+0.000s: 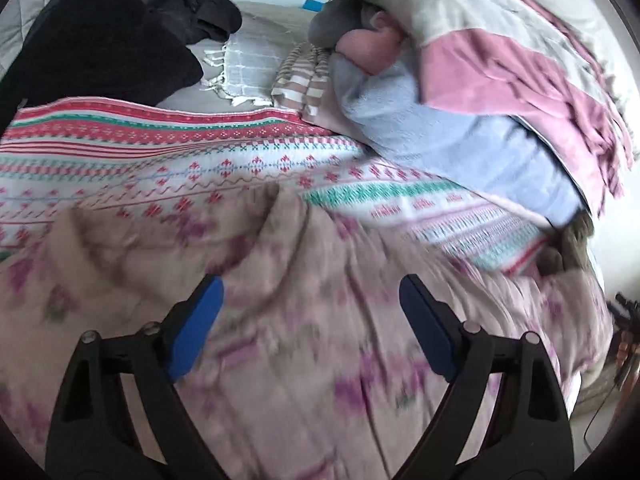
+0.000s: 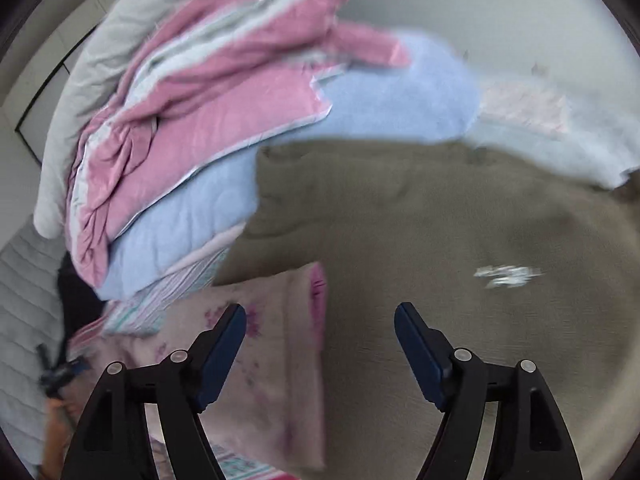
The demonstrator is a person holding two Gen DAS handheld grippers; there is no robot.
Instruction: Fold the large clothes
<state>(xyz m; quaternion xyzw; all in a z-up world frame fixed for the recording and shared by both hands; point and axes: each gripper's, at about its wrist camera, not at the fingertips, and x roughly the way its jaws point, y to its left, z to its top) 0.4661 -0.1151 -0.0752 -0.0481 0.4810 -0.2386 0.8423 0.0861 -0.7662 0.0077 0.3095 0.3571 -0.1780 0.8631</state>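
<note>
While both grippers hang free with nothing between their jaws, the folding looks only partly done. Left to right in the left wrist view: a black garment [image 1: 100, 40] lies heaped at the far left, a fringed grey cloth [image 1: 248, 64] sits beyond the work area, and the patterned blanket [image 1: 200, 148] spreads flat across the middle with its pale reverse side [image 1: 320, 320] turned over the near half, which I judge to be a first fold laid. At the right, a stack of bedding [image 1: 500, 92], pink-striped over light blue, rests on the blanket's far right part. The left gripper [image 1: 310, 304] hovers above the folded-over part, jaws spread wide. At least one more fold seems to remain, and the black heap looks unfolded.

Each view adds something. Only the left view shows the blanket's full spread, the black garment and the fringed cloth. The right view shows the folded edge [image 2: 316, 320] of the blanket ending at the near left, a brownish surface [image 2: 440, 240] beside it, and the stack's [image 2: 200, 120] side. The right gripper [image 2: 320, 328], jaws spread, hovers at that edge. Blur hides finer detail.
</note>
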